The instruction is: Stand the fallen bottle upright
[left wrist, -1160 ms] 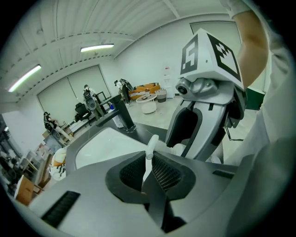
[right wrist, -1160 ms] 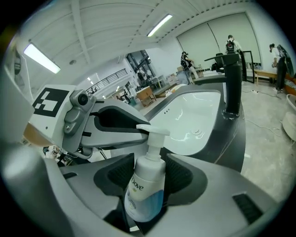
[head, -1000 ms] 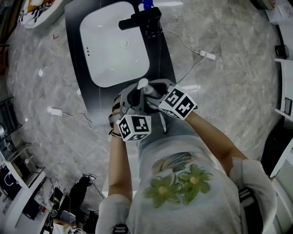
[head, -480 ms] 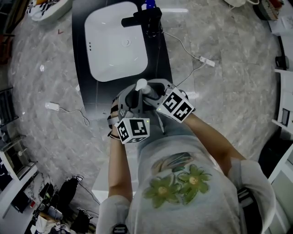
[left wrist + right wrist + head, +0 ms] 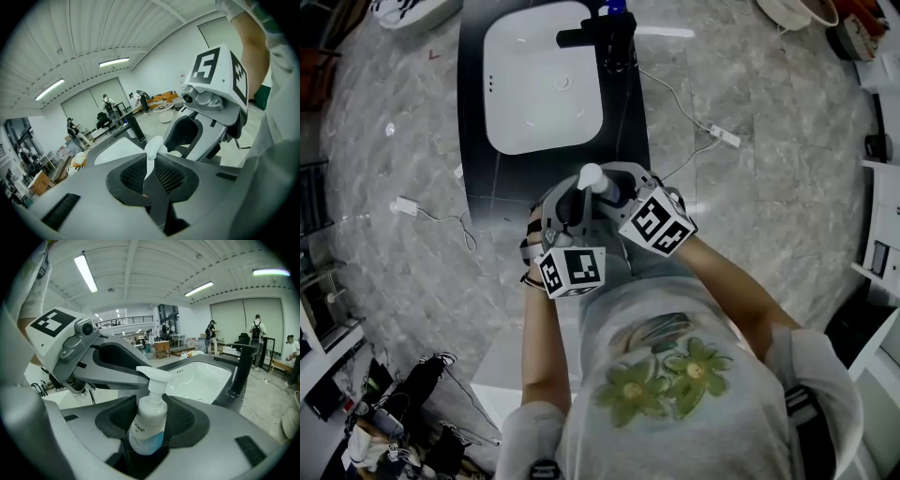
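Note:
A white pump bottle [image 5: 148, 423] with a pale blue lower half stands upright in the air in front of me, its body clamped between the pads of my right gripper [image 5: 151, 405]. In the head view only the bottle's pump head [image 5: 591, 176] shows, between both grippers. My left gripper [image 5: 152, 161] comes in from the other side, its jaws nearly together on the thin white pump head [image 5: 153, 149]. The two grippers, left gripper [image 5: 570, 202] and right gripper [image 5: 609, 192], almost touch, above the near end of the dark counter [image 5: 478, 178].
A white basin [image 5: 544, 84] is set in the counter, with a black faucet [image 5: 600, 33] at its far end. Cables with small adapters [image 5: 724, 138] [image 5: 403, 204] lie on the marble floor on both sides. Several people stand far off in the hall.
Both grippers have risen a little with the bottle between them, and the counter and basin now lie farther off. The right gripper's marker cube has rolled.

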Available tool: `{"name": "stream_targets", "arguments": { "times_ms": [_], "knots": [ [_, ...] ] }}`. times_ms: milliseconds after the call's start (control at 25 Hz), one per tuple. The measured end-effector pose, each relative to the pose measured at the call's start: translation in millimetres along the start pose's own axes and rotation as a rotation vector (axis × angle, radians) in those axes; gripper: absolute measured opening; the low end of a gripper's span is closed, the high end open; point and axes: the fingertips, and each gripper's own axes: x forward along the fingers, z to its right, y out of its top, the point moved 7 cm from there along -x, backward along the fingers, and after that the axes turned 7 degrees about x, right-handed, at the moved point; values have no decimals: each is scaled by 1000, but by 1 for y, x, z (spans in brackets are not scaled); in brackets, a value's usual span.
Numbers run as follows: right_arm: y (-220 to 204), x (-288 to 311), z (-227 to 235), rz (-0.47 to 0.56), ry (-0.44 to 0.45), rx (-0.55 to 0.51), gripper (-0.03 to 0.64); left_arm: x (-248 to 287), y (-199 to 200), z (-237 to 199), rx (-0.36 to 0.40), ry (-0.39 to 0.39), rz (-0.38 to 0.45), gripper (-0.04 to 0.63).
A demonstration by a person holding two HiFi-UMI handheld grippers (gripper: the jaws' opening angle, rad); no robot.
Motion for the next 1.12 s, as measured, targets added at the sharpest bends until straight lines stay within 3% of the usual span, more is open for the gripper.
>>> {"name": "stream_targets", "arguments": {
  "times_ms": [1120],
  "knots": [
    [-18,-27,-43,27,-4,-48,221,-50,0,46,5,31,7,55]
  ]
}}
